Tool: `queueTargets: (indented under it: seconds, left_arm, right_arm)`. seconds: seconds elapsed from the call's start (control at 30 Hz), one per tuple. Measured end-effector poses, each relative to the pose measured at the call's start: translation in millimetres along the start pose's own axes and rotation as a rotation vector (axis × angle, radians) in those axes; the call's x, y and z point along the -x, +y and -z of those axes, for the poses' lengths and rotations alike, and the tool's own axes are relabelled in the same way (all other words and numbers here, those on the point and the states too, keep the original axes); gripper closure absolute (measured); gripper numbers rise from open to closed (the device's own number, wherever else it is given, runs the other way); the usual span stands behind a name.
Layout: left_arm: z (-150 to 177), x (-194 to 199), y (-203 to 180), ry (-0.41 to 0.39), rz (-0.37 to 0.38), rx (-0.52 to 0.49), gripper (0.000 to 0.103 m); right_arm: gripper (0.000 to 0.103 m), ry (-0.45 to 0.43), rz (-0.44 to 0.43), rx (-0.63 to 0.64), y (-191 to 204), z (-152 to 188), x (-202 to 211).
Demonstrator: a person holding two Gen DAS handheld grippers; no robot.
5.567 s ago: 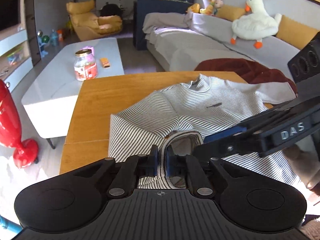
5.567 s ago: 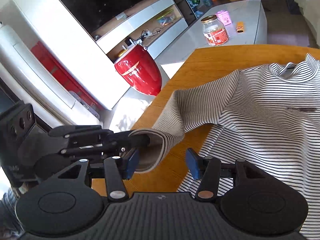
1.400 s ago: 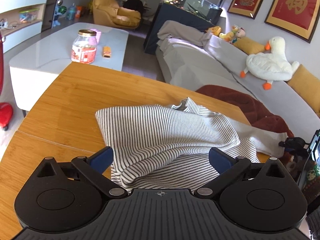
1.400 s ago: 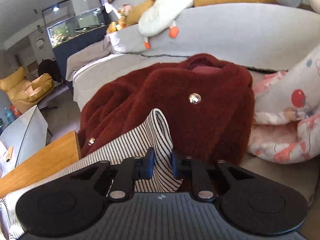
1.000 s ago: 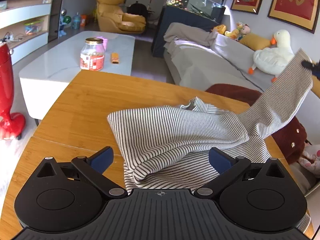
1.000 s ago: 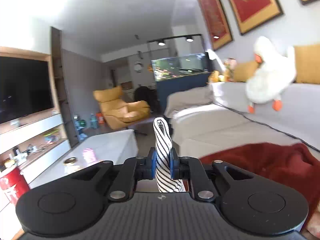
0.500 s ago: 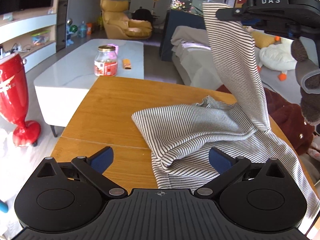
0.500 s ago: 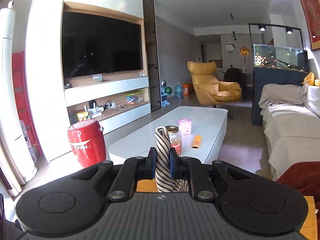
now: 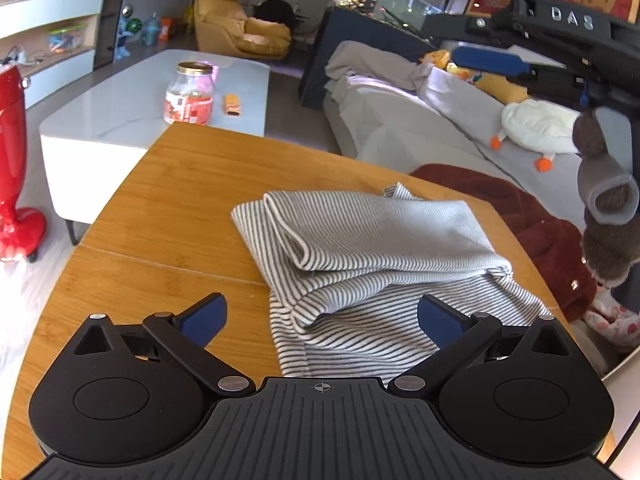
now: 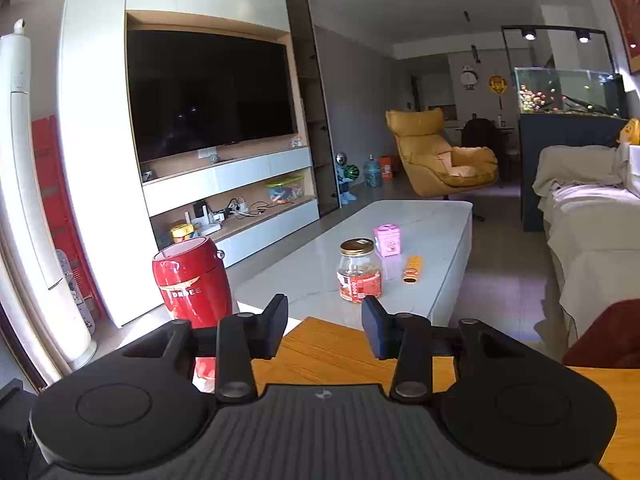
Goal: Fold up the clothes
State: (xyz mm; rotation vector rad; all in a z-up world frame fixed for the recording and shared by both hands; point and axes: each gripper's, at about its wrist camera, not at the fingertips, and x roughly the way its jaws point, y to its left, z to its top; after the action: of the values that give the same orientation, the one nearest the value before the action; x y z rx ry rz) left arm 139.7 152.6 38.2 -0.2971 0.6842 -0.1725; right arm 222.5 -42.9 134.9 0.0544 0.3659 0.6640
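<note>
A black-and-white striped shirt [image 9: 372, 252] lies on the wooden table [image 9: 172, 200], with one sleeve folded across its body. My left gripper [image 9: 322, 316] is open and empty, low over the near hem of the shirt. My right gripper [image 10: 324, 322] is open and empty, held high above the table's far side; the shirt is out of its view. The right gripper also shows in the left wrist view [image 9: 492, 60], raised at the upper right.
A dark red fleece coat [image 9: 516, 216] lies beside the table's right edge against a grey sofa [image 9: 400, 120]. Beyond the table stands a white coffee table [image 10: 400, 248] with a jar [image 10: 360, 270]. A red canister [image 10: 192, 280] stands on the floor at the left.
The right gripper carried the sleeve up and over the shirt, then opened and let it go. The sleeve now lies folded across the shirt. The left gripper stayed open.
</note>
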Motion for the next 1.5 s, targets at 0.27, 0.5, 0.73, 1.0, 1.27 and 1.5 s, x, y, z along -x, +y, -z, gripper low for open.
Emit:
queueTargets:
  seconds: [0.27, 0.5, 0.73, 1.0, 1.27, 1.5]
  left_arm:
    - [-28, -46, 14, 0.022, 0.044, 0.178, 0.022]
    - [-39, -62, -2, 0.01, 0.0, 0.09, 0.066]
    - [-25, -40, 8, -0.01, -0.079, 0.022, 0.08]
    - [-7, -32, 10, 0.042, -0.151, -0.017, 0.061]
    - [7, -26, -25, 0.043, -0.074, -0.1, 0.049]
    - [-5, -27, -2, 0.027, -0.191, -0.1, 0.036]
  right_arm:
    - [0.017, 0.075, 0.187, -0.094, -59, 77, 20]
    - [0.0, 0.172, 0.198, -0.251, -88, 154, 32]
    - [0.0, 0.195, 0.165, -0.334, -100, 159, 29]
    - [0.0, 0.221, 0.15, -0.33, -98, 156, 25]
    - [0.0, 0.252, 0.173, -0.268, -87, 148, 18]
    - [0.0, 0.323, 0.159, -0.164, -79, 144, 14]
